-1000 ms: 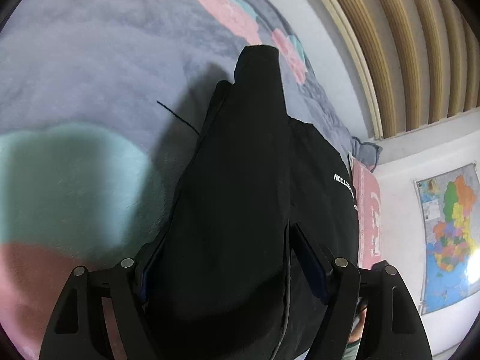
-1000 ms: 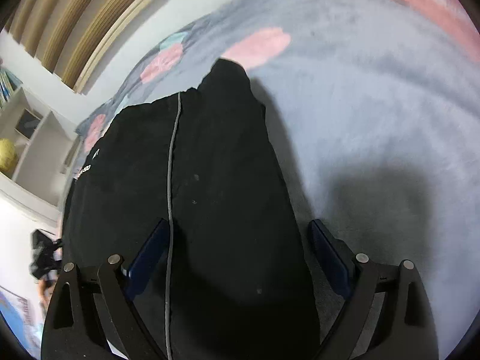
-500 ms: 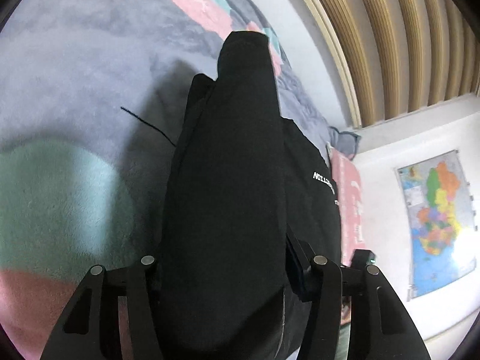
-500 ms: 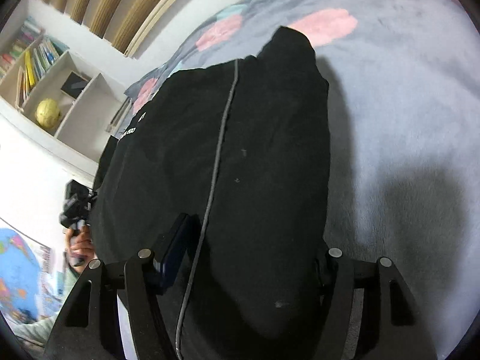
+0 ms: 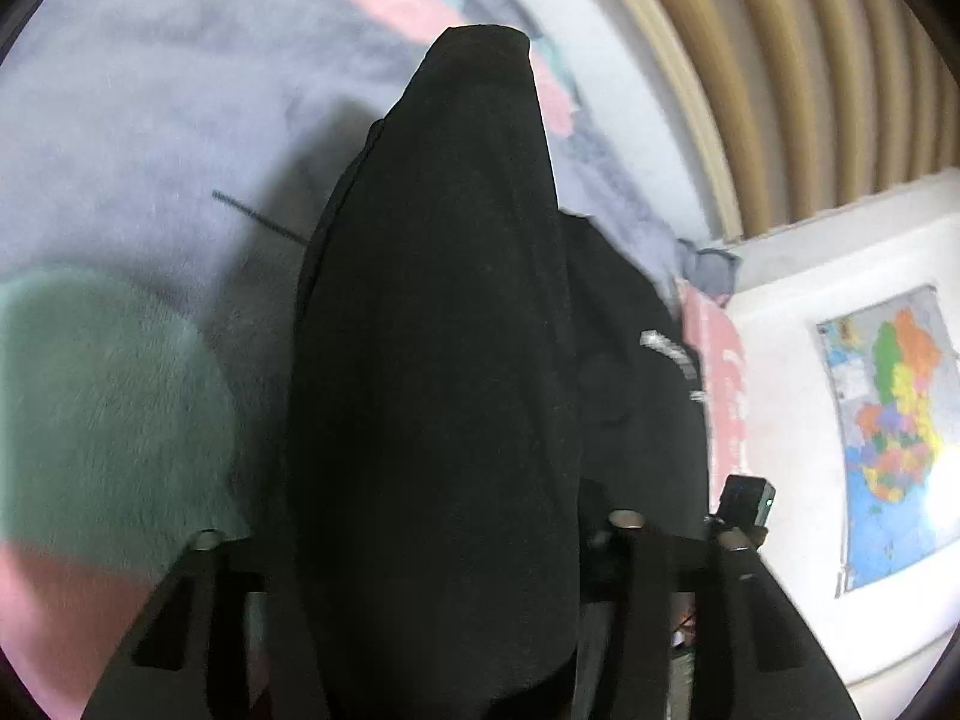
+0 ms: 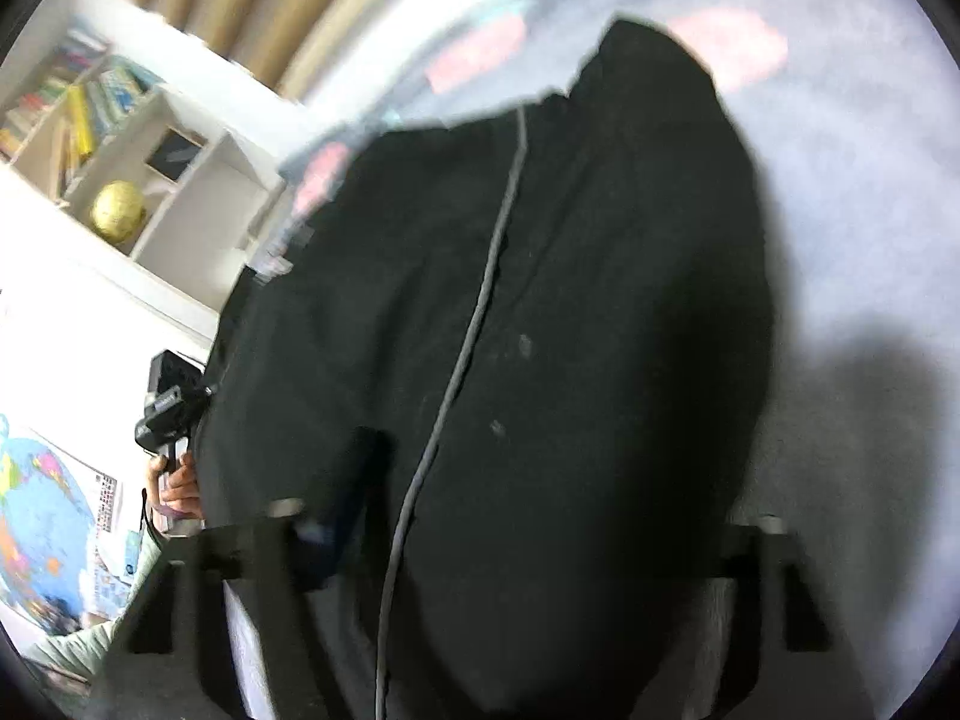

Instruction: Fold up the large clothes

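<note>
Hand-held gripper [image 5: 432, 540] behind black garment [image 5: 432, 330], blanket [image 5: 150, 120] beyond

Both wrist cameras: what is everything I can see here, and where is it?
black fabric garment: one, black, grey cord down its front, lying on the blanket.
fluffy lilac blanket: one, lilac with pink and teal patches, under the garment.
colourful wall map: one, blue, green, orange, on the white wall, right.
white bookshelf: one, white, upper left of right view.
yellow globe: one, in a shelf compartment.
wooden slatted panel: one, tan, behind the bed.
left gripper: black, jaws just closing, sleeve between them.
right gripper: black, jaws just closing, garment between them.
</note>
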Tool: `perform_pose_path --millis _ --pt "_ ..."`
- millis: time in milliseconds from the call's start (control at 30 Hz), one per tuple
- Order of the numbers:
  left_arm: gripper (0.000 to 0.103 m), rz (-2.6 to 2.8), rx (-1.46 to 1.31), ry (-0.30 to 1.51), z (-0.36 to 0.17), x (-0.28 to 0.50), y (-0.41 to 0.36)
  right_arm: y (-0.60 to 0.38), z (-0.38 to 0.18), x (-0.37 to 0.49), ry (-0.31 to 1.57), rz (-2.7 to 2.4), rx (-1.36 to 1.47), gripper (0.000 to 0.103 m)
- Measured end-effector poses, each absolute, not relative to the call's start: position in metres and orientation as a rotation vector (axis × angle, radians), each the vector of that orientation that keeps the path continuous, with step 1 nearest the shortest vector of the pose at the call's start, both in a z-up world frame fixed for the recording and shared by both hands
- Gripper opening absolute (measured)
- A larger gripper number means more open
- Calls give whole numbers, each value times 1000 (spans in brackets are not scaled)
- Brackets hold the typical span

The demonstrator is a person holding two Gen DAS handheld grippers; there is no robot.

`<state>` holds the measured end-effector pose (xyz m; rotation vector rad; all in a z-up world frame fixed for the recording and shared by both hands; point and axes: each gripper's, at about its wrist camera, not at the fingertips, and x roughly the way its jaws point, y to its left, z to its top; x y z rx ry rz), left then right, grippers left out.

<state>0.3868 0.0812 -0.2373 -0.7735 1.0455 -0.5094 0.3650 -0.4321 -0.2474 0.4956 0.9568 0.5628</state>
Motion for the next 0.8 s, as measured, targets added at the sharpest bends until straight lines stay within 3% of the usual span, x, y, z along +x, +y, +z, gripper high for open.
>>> perform_pose_path --millis 100,300,467,667,800 --pt "42 -559 -778 981 -207 367 78 -424 -215 341 869 548 464 46" --pt "42 -645 -743 875 -133 309 72 -392 -135 272 756 560 327 45" --pt "43 -692 -729 823 -102 241 95 -394 -98 233 740 545 304 45" --pt "43 -690 -720 850 -115 193 102 -387 -113 223 811 509 283 45" --pt "45 -612 -762 966 -175 193 112 -391 -169 228 936 455 351 46"
